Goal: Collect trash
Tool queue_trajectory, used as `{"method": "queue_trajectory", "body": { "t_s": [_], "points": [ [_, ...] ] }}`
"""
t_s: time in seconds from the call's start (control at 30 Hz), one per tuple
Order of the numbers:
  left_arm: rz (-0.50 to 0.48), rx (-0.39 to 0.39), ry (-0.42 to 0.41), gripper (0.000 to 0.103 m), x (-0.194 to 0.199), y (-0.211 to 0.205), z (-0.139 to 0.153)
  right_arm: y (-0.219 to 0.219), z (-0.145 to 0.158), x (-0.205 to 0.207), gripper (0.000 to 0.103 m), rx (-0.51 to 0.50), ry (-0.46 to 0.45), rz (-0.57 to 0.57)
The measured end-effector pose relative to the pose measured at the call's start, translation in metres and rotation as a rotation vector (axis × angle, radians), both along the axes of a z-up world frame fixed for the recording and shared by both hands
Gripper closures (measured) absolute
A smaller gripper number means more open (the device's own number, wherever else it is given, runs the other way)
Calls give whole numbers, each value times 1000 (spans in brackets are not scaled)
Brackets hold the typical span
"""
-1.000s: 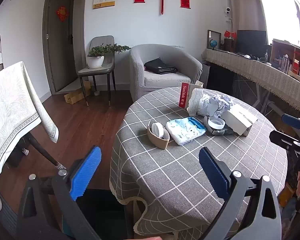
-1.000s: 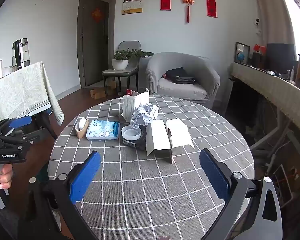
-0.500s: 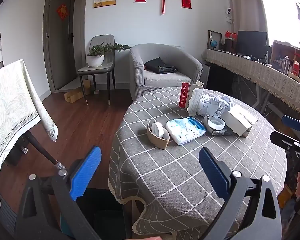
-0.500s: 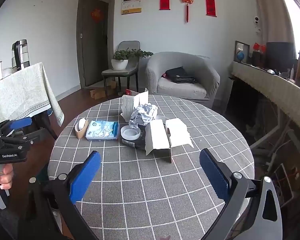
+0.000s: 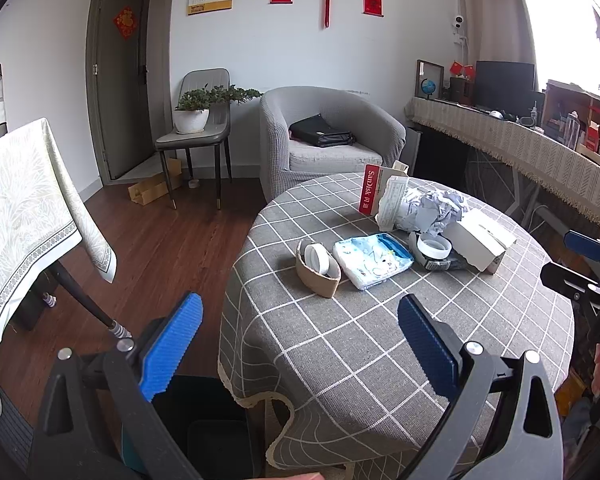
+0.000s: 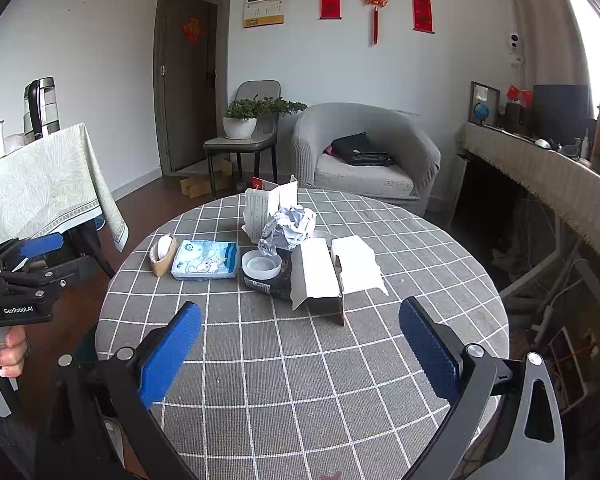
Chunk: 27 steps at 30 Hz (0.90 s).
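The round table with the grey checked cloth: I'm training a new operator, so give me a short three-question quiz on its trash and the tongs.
1. True or false: the left tongs grip the crumpled white paper ball.
2. What lies directly between the brown cardboard sleeve and the shallow white round lid? A) a kettle B) the light blue tissue pack C) a globe
3. Fill in: the right tongs are ___ over the round grey checked table.

Key: 1 false; 2 B; 3 open.
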<state>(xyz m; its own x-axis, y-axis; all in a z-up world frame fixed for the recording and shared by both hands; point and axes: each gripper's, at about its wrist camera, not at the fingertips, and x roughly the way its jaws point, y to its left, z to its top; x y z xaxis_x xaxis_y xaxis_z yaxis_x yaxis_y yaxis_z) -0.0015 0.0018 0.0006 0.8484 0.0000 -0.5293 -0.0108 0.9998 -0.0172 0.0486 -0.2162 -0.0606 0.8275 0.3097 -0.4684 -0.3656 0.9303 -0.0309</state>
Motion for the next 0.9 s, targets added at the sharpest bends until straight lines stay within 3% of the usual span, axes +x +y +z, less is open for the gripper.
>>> {"method": "queue_trajectory", "body": {
  "t_s": [0.9],
  "points": [
    [3,-5,3,3,2,2,0,-1,-2,-2,3,-11,0,0]
  ]
}}
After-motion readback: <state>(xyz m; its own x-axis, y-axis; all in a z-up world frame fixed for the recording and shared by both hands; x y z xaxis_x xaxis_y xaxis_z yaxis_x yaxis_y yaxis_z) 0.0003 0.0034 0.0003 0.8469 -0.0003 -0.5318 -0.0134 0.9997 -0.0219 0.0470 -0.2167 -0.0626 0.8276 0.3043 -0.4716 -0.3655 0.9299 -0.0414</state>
